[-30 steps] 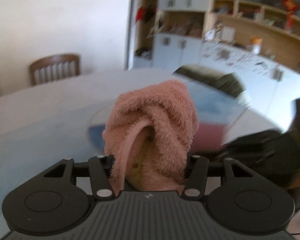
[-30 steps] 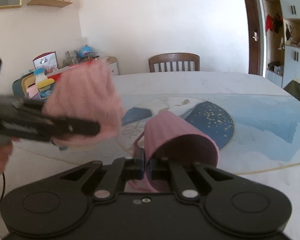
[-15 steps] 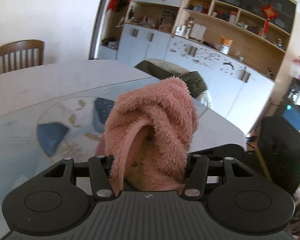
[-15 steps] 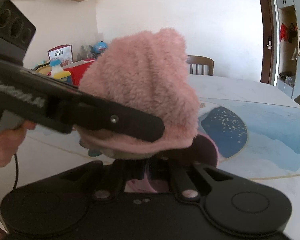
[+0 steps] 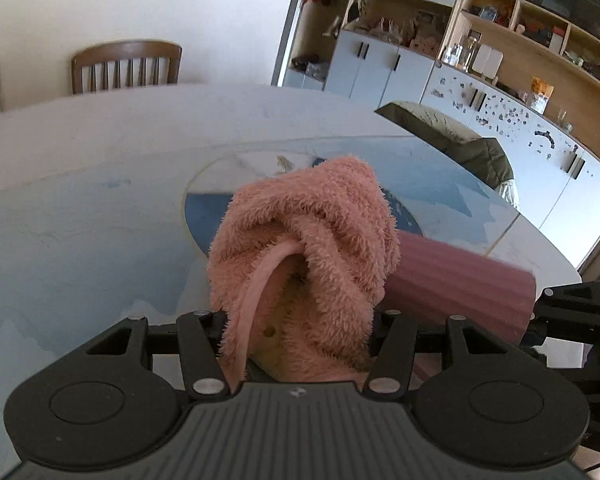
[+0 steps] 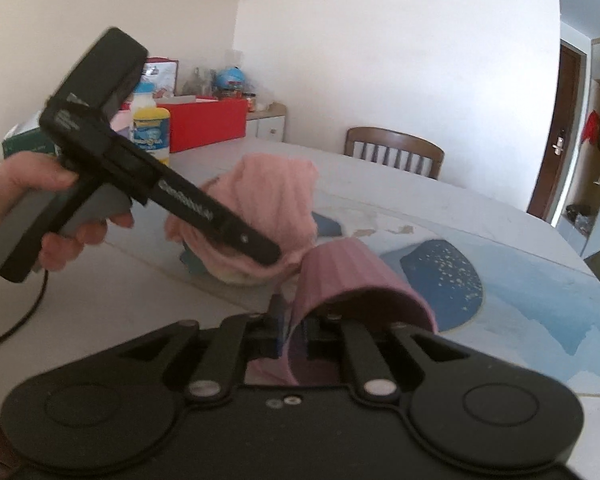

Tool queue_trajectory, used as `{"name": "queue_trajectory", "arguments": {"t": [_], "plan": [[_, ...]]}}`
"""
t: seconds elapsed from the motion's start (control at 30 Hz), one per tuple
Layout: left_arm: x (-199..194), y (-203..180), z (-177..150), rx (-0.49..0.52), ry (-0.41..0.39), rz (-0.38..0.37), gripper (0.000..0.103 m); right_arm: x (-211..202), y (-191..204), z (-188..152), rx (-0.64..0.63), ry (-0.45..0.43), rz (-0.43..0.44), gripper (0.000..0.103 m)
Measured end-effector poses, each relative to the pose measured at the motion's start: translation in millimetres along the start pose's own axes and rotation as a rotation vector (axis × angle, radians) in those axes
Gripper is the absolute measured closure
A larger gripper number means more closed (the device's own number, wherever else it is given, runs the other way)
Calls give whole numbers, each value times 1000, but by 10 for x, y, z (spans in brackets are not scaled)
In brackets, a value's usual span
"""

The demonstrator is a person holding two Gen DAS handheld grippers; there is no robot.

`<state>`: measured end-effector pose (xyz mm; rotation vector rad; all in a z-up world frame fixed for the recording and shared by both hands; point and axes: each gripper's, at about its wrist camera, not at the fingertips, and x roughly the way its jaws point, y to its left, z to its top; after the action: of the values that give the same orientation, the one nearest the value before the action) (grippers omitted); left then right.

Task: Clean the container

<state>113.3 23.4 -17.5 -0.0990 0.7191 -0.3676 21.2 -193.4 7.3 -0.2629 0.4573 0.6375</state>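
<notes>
My left gripper [image 5: 300,320] is shut on a fluffy pink towel [image 5: 304,256] bunched between its fingers. In the right wrist view a hand [image 6: 40,208] holds that left gripper [image 6: 268,252] at the left, and the towel [image 6: 268,200] presses against the far end of a pink ribbed cup [image 6: 356,276]. The cup lies on its side in the air above the table, mouth toward the right camera. My right gripper [image 6: 294,336] is shut on the cup's wall at the rim. From the left wrist, the cup [image 5: 460,284] and the right gripper [image 5: 540,312] show at the right.
A marble table [image 5: 80,208] with a blue round pattern lies below. A wooden chair [image 6: 396,156] stands at its far side. A red box [image 6: 208,120] and a yellow-labelled bottle [image 6: 150,128] sit at the table's left. An olive cushioned seat [image 5: 452,140] and cabinets are at the right.
Half a second ago the towel filled the right view, over the cup's mouth. It has since drawn back to the left, to the cup's far end, and the cup shows again.
</notes>
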Motion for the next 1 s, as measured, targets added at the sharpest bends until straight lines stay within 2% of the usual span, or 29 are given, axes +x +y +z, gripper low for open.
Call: {"name": "queue_trajectory", "arguments": {"t": [0.03, 0.1, 0.17, 0.2, 0.33, 0.5, 0.63, 0.73, 0.77, 0.83, 0.87, 1.0], "plan": [[6, -10, -10, 3, -1, -4, 49, 8, 9, -3, 4, 4, 2, 84], [46, -14, -37, 7, 5, -5, 49, 1, 4, -42, 25, 2, 5, 83], [85, -38, -27, 8, 7, 4, 49, -18, 5, -68, 46, 1, 1, 66], [80, -50, -33, 7, 3, 3, 49, -26, -9, -81, 58, 0, 1, 64], [-1, -64, -49, 8, -37, 0, 49, -113, -96, -94, 114, -8, 21, 60], [-75, -82, -71, 11, -61, -2, 49, -272, -319, -134, 284, -22, 72, 57], [-213, -160, -121, 33, -75, -59, 49, -278, -330, -87, 260, -10, 58, 57], [-313, -293, -164, 55, -80, -125, 49, -234, -277, -60, 242, -7, 66, 62], [-324, -334, -186, 54, -74, -158, 49, -203, -261, -47, 236, -3, 69, 76], [-284, -390, -233, 42, -42, -211, 49, -150, -210, -49, 222, 10, 61, 96], [-233, -399, -258, 24, -15, -238, 49, -122, -199, -56, 224, 15, 63, 98], [-102, -235, -301, -80, 24, -282, 49, -145, -187, -105, 229, -4, 60, 99]]}}
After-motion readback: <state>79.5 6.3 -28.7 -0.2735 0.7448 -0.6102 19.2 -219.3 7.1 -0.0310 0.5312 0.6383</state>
